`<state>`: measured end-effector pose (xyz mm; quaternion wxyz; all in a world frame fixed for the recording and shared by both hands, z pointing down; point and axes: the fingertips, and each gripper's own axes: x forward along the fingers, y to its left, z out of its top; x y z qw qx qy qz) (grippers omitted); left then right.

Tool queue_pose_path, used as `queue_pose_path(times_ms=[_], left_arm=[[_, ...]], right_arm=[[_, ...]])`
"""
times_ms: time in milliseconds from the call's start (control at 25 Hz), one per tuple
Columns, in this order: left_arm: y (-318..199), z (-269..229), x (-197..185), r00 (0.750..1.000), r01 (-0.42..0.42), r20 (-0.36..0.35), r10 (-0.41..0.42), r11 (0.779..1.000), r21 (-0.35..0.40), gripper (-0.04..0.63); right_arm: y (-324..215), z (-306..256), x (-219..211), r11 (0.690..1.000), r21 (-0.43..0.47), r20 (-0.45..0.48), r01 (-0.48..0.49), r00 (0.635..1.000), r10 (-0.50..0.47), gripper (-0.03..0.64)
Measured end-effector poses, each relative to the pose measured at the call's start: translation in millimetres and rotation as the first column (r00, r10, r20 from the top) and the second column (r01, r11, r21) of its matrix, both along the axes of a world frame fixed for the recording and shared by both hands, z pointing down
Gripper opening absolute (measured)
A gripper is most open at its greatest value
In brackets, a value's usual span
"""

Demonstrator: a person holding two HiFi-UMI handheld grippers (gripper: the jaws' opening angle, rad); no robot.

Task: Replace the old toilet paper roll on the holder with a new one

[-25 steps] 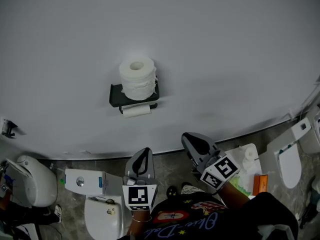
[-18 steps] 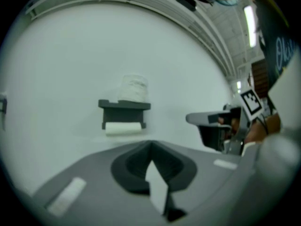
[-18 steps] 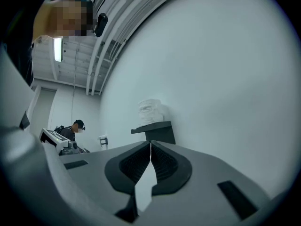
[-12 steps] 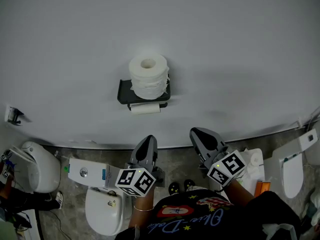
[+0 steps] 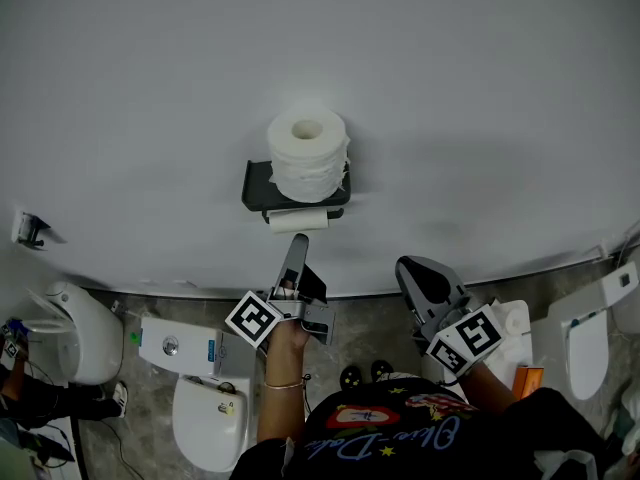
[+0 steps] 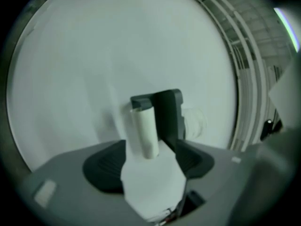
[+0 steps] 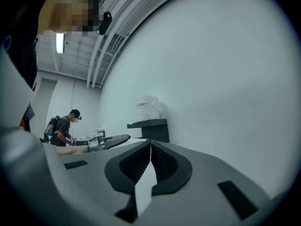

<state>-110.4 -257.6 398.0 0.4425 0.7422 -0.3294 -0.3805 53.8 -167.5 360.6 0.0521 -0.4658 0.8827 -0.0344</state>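
Two rolls [image 5: 308, 153] [image 5: 298, 220], one holder [image 5: 257, 183], two tools [image 5: 297, 248] [image 5: 412, 268]

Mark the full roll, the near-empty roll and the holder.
Full roll [image 5: 308, 171]: head view, on its side.
Near-empty roll [image 5: 298, 219]: head view, middle of the tube.
Holder [image 5: 257, 186]: head view, bare left end of its shelf.

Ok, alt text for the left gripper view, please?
The left gripper's jaws, just opened, stand apart and empty, aimed at the nearly spent roll on the black wall holder. A full roll sits atop it; the view is rolled sideways.
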Motion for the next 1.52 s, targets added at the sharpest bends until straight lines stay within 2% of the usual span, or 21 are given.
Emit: queue_pose_path(times_ms=[120, 200, 280, 400, 440, 480, 520, 600, 680, 920, 1160, 1280, 1360, 1440, 1480, 1520], left_arm=[[-14, -1, -1, 0.999, 0.007, -0.042, -0.007, 1.000, -0.007, 0.319], [-23, -2, -2, 0.996, 0.011, -0.085, -0.012, 1.000, -0.014, 0.319], [-31, -5, -3, 0.992, 0.012, -0.124, -0.014, 1.000, -0.012, 0.319], [-41, -7, -2, 0.991, 0.020, -0.132, -0.021, 1.000, -0.005, 0.318], [-43, -7, -2, 0.990, 0.029, -0.138, -0.030, 1.000, -0.008, 0.304], [-45, -6, -4, 0.988, 0.039, -0.152, -0.041, 0.999, -0.013, 0.230], [-47, -6, -5, 0.984, 0.046, -0.171, -0.048, 0.999, -0.015, 0.185], [-48, -6, -5, 0.981, 0.044, -0.189, -0.044, 0.999, -0.005, 0.184], [-48, -7, 0, 0.985, 0.035, -0.169, -0.033, 0.999, 0.009, 0.181], [-45, -12, 47, 0.986, -0.082, -0.144, 0.086, 0.996, 0.035, 0.179], [-34, -13, 116, 0.969, -0.218, -0.111, 0.223, 0.975, 0.048, 0.181], [-18, -9, 146, 0.959, -0.272, -0.066, 0.275, 0.961, 0.046, 0.181], [-7, -3, 155, 0.959, -0.284, 0.019, 0.283, 0.958, 0.041, 0.181], [2, 4, 148, 0.954, -0.250, 0.183, 0.236, 0.966, 0.060, 0.181], [6, 4, 140, 0.941, -0.223, 0.282, 0.189, 0.971, 0.091, 0.181], [10, 4, 131, 0.914, -0.198, 0.382, 0.136, 0.972, 0.129, 0.181]], right_arm=[[-1, 8, 2, 0.999, -0.030, -0.065, -0.027, 0.998, 0.025, 0.015], [-2, 7, 4, 0.999, -0.034, -0.059, -0.037, 0.998, 0.035, 0.015], [-3, -3, 8, 0.999, 0.016, -0.024, -0.047, 0.999, 0.048, 0.015], [-6, -13, 12, 0.996, 0.065, -0.016, -0.056, 0.998, 0.057, 0.015], [-8, -13, 14, 0.996, 0.063, -0.014, -0.064, 0.998, 0.065, 0.015], [-10, -13, 16, 0.996, 0.056, -0.010, -0.074, 0.997, 0.075, 0.015], [-12, -12, 18, 0.995, 0.049, -0.008, -0.082, 0.997, 0.082, 0.015], [-14, -10, 22, 0.995, 0.042, -0.009, -0.090, 0.996, 0.091, 0.015], [-16, -9, 26, 0.994, 0.039, -0.008, -0.101, 0.995, 0.101, 0.015], [-14, -8, 39, 0.989, 0.031, 0.013, -0.148, 0.989, 0.148, 0.015], [-4, -1, 70, 0.974, 0.017, 0.009, -0.224, 0.975, 0.224, 0.015], [3, 6, 83, 0.967, -0.002, 0.003, -0.254, 0.967, 0.254, 0.015], [6, 8, 90, 0.964, -0.011, 0.009, -0.266, 0.964, 0.267, 0.015], [8, 9, 95, 0.961, -0.023, 0.028, -0.276, 0.961, 0.277, 0.015], [7, 9, 96, 0.960, -0.027, 0.040, -0.277, 0.960, 0.278, 0.015], [7, 10, 97, 0.961, -0.029, 0.050, -0.276, 0.960, 0.277, 0.015]])
